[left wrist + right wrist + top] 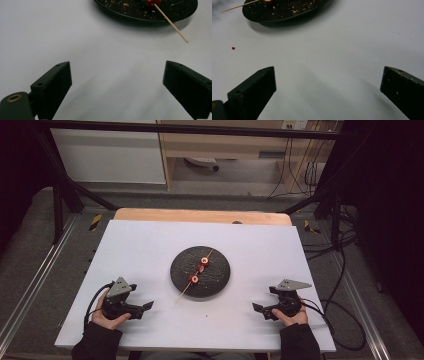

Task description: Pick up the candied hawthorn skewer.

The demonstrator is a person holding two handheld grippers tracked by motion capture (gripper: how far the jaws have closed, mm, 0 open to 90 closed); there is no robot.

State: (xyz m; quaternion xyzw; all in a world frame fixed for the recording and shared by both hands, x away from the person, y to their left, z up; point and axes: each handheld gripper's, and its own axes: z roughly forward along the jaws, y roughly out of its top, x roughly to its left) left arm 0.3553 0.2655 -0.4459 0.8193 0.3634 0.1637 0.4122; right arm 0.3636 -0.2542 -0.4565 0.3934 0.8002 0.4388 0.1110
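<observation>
While both grippers rest low near the person's edge, the high view shows a white table top (150,245) laid on a wooden board (200,215), w/ a black frame around it, grey floor, pale cabinets and cables behind. Centre of the table: one black plate (220,270) carrying one wooden skewer (184,294) w/ three red fruit pieces (201,268) threaded on it; the skewer's bare end sticks out past the plate's near rim. Left gripper (145,309) sits left of the plate, well apart from it, jaws spread, nothing between them. Right gripper (259,310) sits on the plate's right, also well apart, jaws spread and empty. Two hands, two dark sleeves at the bottom edge.

Left gripper view: its two black fingers (53,86) stand wide open over bare white surface, touching nothing. Plate (125,12) at the top, speckled w/ crumbs; one red piece (151,3) seen at the frame edge, skewer (172,25) end hanging past the rim over the table.

Right gripper view: two fingers (254,90) again wide apart, empty, over white surface. Plate (287,11) top left w/ crumbs, skewer (239,6) tip poking out left. One tiny red fleck (233,48) on the table, near the plate.
</observation>
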